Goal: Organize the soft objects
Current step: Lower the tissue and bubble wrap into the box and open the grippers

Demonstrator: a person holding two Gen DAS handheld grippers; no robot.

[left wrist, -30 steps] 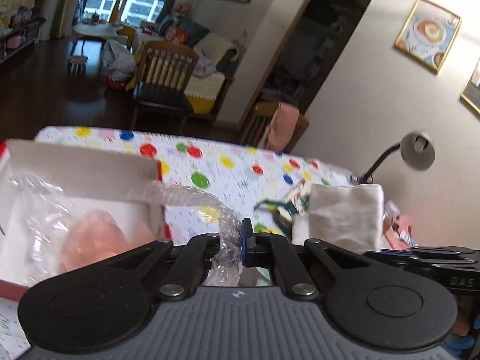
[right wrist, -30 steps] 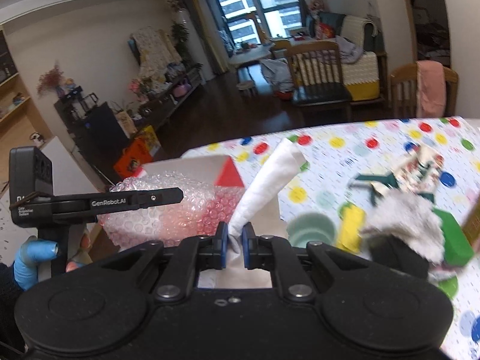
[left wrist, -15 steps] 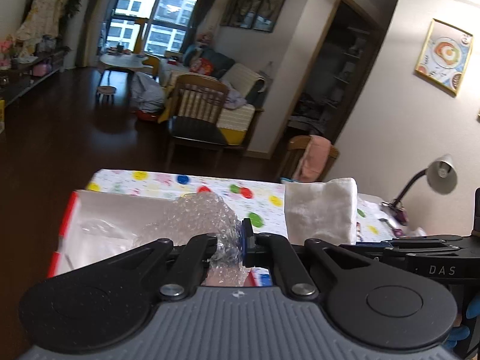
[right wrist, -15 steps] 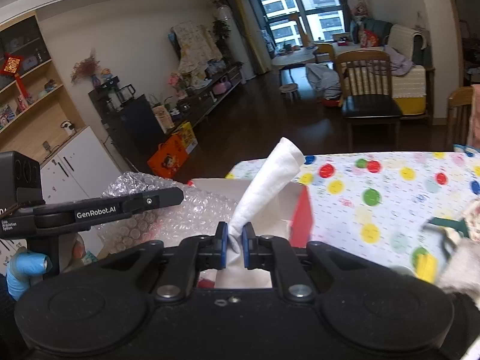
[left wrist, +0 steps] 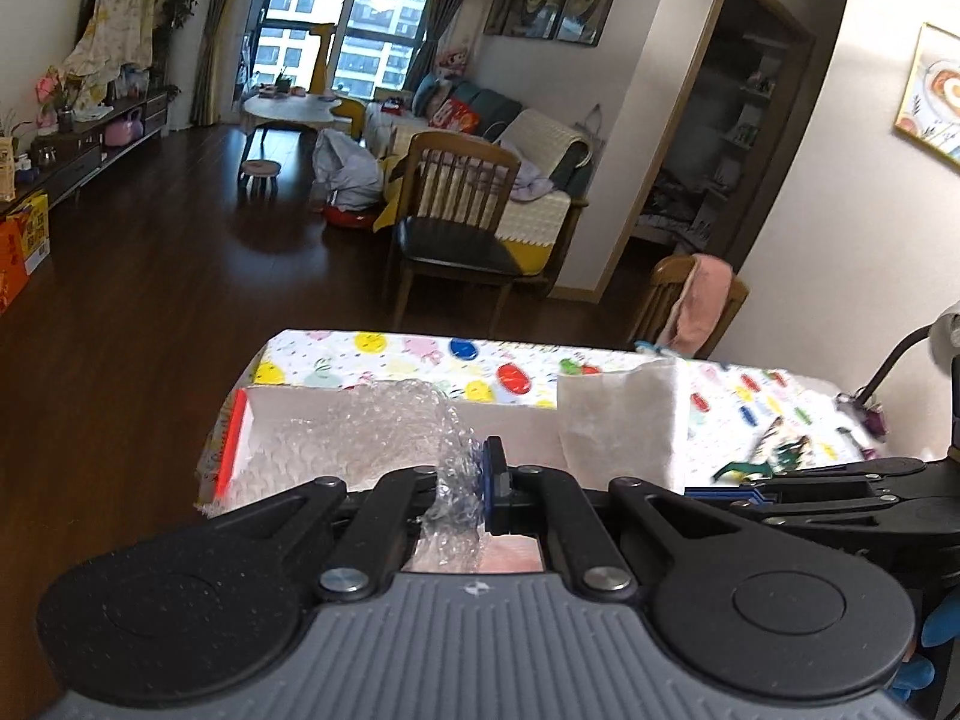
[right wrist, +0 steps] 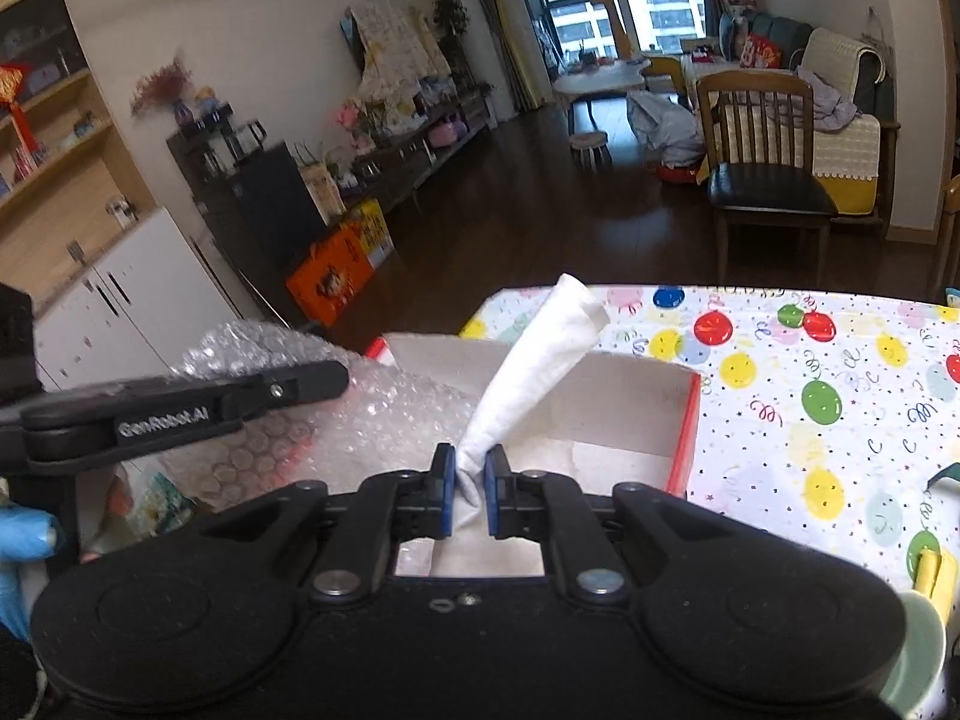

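The left gripper (left wrist: 474, 483) has its fingers closed tight on a twisted bunch of clear bubble wrap (left wrist: 390, 426), which spreads out ahead of them over the open white box (left wrist: 528, 420) with red edges. The right gripper (right wrist: 468, 489) has its fingers pressed together on the gathered end of a white cloth (right wrist: 540, 360), and the cloth rises from the pinch in a cone that leans up and to the right, above the same box (right wrist: 630, 402).

The box stands at the near left corner of the surface (left wrist: 420, 360), which is covered in a balloon-patterned sheet.

The left wrist view shows the cloth (left wrist: 618, 420) broadside, as a flat upright panel to the right of the bubble wrap, with the right gripper's dark side (left wrist: 840, 486) just below and beside it. It also shows a pinkish patch under the wrap between the fingers; what it is cannot be told. Small toys lie farther right on the surface, blurred.

The right wrist view shows the bubble wrap (right wrist: 360, 414) from the side as a wide, puffy sheet draped over the box's left part, with the left gripper (right wrist: 180, 408) lying across it and a blue-gloved hand (right wrist: 24, 546) holding that tool. Only this view shows the box's inner right wall and a pale green cup (right wrist: 918, 648) at the lower right.
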